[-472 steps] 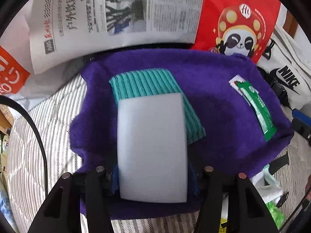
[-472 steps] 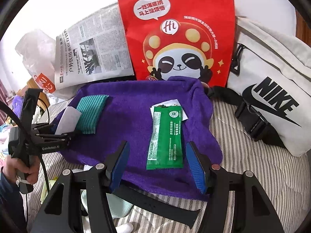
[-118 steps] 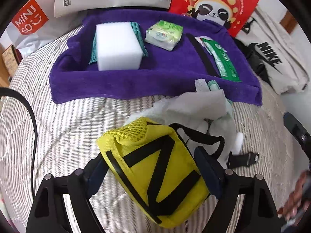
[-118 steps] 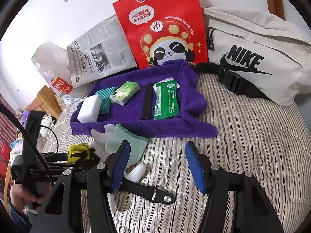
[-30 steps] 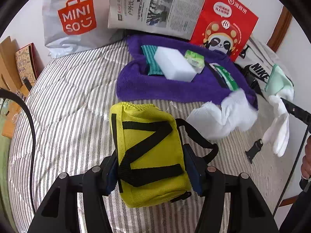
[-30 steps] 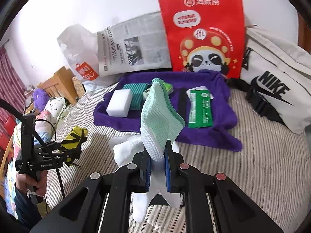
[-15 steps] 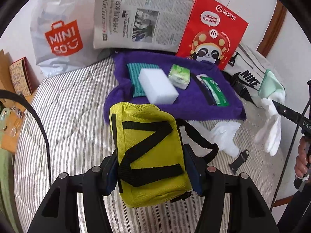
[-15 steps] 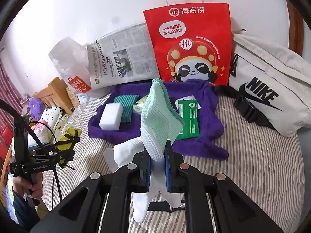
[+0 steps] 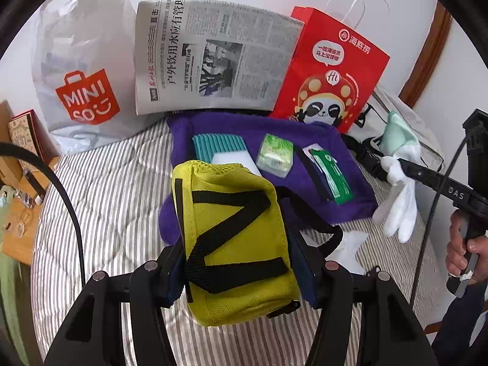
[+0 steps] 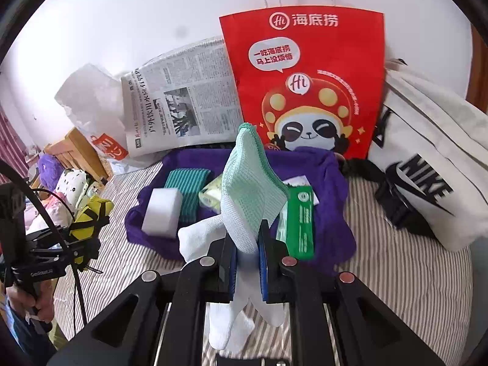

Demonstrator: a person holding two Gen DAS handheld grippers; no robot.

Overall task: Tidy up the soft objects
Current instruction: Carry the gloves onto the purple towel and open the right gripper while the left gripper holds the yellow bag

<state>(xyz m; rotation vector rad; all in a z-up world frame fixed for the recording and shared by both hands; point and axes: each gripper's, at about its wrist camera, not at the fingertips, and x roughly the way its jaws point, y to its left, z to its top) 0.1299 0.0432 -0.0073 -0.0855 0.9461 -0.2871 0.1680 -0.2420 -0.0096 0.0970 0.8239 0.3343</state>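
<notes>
Bright, even daylight fills both wrist views — the white wall (image 10: 183,6) nearly washes out, with soft glare on the red paper bag (image 10: 305,76). Shadows are faint. Fisheye bending curves the striped bedding (image 9: 100,189) and darkens the corners — far edges smear slightly, the centre stays sharp.

You are working over a striped bed (image 9: 100,183) against a white wall (image 10: 170,9); daylight is brightening it.
</notes>
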